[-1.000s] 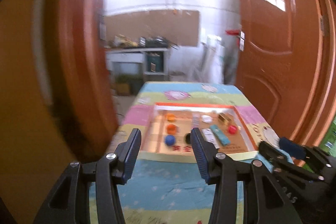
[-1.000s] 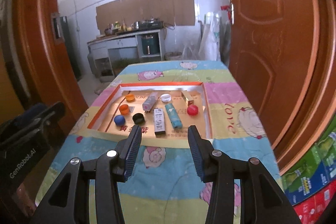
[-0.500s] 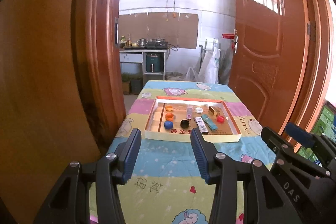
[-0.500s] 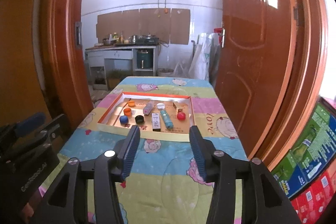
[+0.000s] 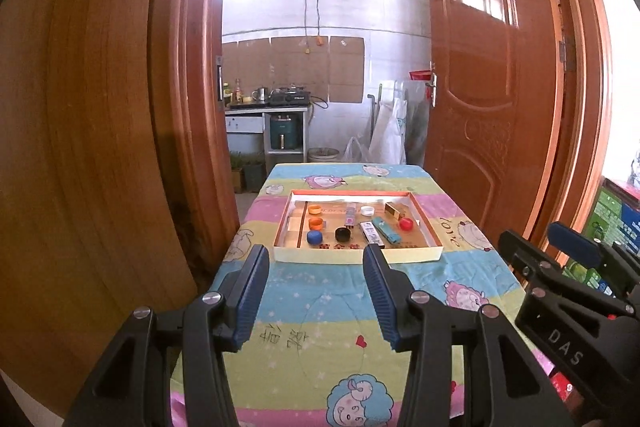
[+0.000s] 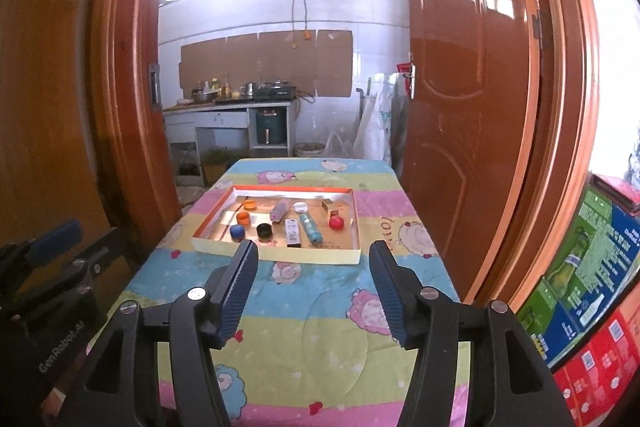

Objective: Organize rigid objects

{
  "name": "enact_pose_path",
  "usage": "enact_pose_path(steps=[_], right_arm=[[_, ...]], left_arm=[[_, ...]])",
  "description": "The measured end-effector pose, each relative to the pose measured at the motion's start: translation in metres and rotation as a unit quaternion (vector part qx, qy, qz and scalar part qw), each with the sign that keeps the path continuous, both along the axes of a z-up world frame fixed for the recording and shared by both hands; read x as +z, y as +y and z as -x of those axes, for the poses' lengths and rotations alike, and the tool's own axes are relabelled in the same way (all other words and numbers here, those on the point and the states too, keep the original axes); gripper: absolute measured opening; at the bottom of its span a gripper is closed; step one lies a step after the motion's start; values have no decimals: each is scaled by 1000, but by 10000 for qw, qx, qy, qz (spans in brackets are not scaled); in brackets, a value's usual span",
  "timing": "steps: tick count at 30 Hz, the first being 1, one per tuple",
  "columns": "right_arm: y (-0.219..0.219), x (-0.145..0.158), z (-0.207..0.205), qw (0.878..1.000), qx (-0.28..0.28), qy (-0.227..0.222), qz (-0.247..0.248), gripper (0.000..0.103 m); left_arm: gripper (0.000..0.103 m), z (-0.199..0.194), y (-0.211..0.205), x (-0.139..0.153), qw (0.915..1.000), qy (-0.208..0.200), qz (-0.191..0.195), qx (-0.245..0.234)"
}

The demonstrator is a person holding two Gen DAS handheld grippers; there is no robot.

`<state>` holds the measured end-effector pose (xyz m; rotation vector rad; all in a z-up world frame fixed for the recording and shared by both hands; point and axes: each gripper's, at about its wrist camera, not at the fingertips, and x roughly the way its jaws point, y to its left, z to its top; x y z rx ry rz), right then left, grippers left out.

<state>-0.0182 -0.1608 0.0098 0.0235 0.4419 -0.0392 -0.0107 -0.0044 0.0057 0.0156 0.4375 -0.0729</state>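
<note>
Hovering low at the near end of the surface (image 5: 304, 291), the left gripper (image 5: 314, 291) is released — jaws spread wide with nothing between the blue-ribbed pads. The right gripper (image 6: 314, 291) fills the bottom of its own view in the same state, parted and empty; its black body also shows at the lower right of the left view.

The surface carries a pastel striped cloth with cartoon sheep. At the middle of both frames, well beyond the fingertips, sits a shallow tray (image 5: 356, 255) with cream walls and an orange inner rim (image 6: 280, 251).

Contents, all lying inside the tray:
- yellow-orange cap (image 5: 314, 209), back left
- orange cap (image 5: 315, 223), just in front of it
- blue cap (image 5: 314, 237), front left
- black cap (image 5: 343, 234), beside the blue one
- small pinkish bottle (image 5: 351, 216) lying on its side, centre back
- white cap (image 5: 367, 210), back centre-right
- gold box (image 5: 395, 209), back right
- white carton (image 5: 372, 233) — lying flat, front centre
- teal tube (image 5: 389, 232) lying alongside the carton, angled
- red cap (image 5: 406, 224), right side

Neither gripper touches the tray or anything in it.

Beyond the surface an open wooden door (image 6: 464, 107) stands at frame right. Printed cartons (image 6: 588, 287) are stacked at the right view's lower right edge.
</note>
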Motion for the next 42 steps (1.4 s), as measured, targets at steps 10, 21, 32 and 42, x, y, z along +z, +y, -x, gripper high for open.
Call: enact_pose_path(steps=[10,21,32,42], right_arm=[[4,2,5,10000,81,2,23,60],[6,2,6,9999,133,-7,40,60],[6,3,9,9999,137,-7,13,60],[6,4,10,9999,157,-1,23,60]], left_arm=[[49,2,-2,1,9999,55,-19,-88],[49,5,-4,2,9999,62,-30,-132],[49,8,-5,2,9999,48,-33,-154],[49,7,-4,2,9999,60,-27,-150]])
